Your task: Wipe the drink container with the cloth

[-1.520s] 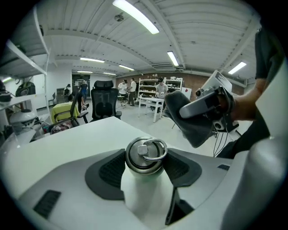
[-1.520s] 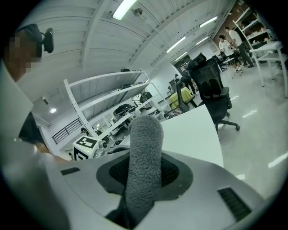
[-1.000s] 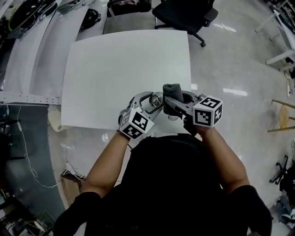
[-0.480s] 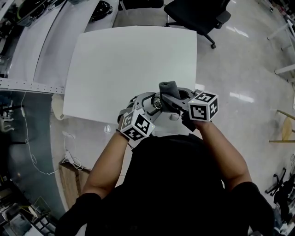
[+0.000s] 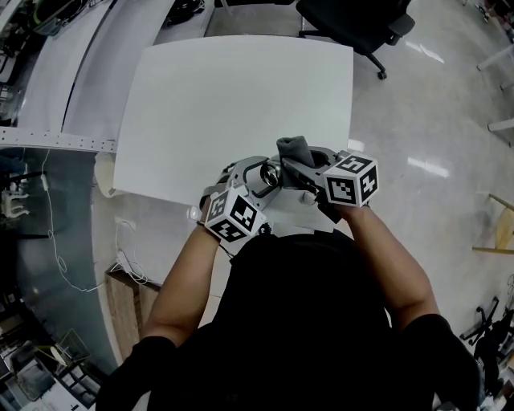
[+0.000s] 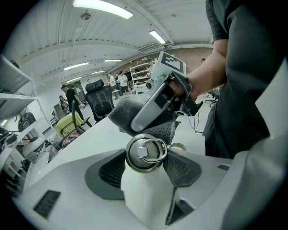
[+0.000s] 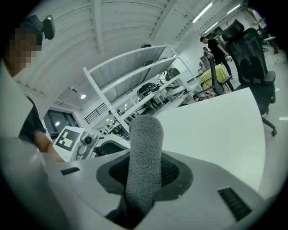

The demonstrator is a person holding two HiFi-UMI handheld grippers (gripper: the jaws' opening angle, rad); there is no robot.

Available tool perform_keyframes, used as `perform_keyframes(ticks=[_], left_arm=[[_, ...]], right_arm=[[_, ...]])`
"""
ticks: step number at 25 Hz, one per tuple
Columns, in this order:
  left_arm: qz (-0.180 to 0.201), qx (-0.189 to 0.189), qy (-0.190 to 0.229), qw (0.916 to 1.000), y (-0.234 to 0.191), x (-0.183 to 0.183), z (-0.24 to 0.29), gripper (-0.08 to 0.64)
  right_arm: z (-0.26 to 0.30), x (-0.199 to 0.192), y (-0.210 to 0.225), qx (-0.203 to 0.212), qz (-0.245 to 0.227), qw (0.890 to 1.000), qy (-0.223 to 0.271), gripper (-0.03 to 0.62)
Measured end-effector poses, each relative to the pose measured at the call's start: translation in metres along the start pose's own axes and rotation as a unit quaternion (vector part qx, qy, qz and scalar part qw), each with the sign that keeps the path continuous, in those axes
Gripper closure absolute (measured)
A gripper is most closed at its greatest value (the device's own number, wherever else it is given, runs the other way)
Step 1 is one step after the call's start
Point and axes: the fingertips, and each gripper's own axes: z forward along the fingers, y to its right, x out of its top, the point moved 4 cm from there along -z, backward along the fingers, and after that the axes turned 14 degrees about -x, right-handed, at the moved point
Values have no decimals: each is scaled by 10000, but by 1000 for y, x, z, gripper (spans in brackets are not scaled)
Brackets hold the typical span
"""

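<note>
Over the near edge of the white table, close to the person's chest, the white drink bottle is held upright between the left gripper's ribbed pads, which press on its neck from both sides. Only the left gripper view shows its steel cap and ring plainly. In the head view the cap is just a small shiny disc between the two tools.

The grey cloth lies directly behind the cap, touching it or very nearly. The right gripper comes in above it at a slant. The right gripper view shows what the others hide: the cloth stands as a thick upright roll, and the jaws are closed tight on its lower part.

Beyond both tools the tabletop stretches open to its far edge. A black office chair stands past that edge, and polished floor lies to the right.
</note>
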Motion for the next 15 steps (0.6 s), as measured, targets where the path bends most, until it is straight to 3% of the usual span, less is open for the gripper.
perform_keyframes(ticks=[15], left_arm=[[5, 1, -62, 10000, -1, -10, -6, 299]], right_arm=[[13, -8, 24, -231, 211, 9994, -130, 485]])
